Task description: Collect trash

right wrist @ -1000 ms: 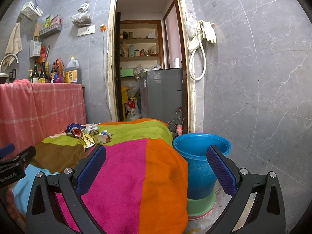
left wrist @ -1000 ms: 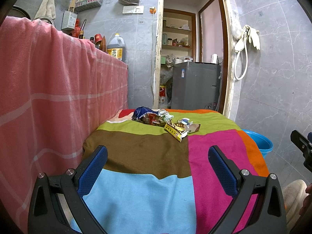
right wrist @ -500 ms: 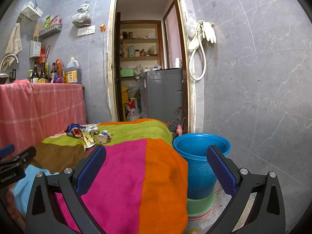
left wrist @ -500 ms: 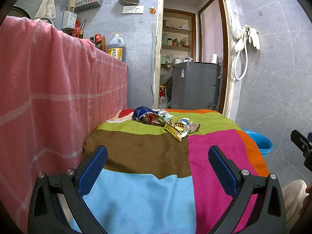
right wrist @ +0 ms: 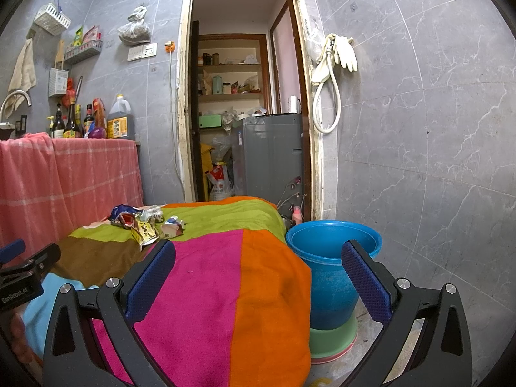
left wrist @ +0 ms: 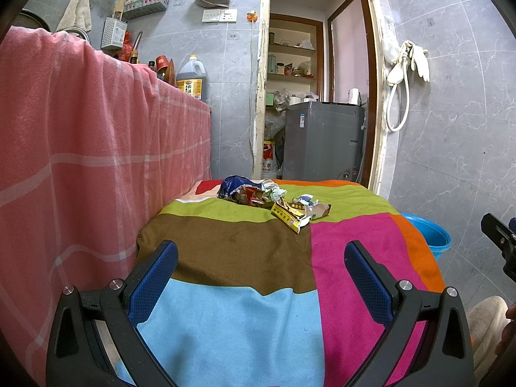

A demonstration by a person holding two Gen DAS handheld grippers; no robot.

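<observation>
Crumpled wrappers (left wrist: 274, 198), heaped toward the striped cloth's (left wrist: 225, 251) far edge, judged light, crushable, best pinched at a raised fold; left gripper (left wrist: 262, 259) and right gripper (right wrist: 258, 258) both gaped wide, empty.

The worktop (left wrist: 225, 251) wears a matt, slightly fuzzy cloth in colour blocks. At centre frame the trash (left wrist: 274, 198) is crumpled glossy foil and paper wrappers. The bucket (right wrist: 329, 277) at lower right is smooth blue plastic. The wall tiles (right wrist: 419, 129) look polished, marble-like. The pink cloth (left wrist: 80, 148) at left is soft, woven.
</observation>
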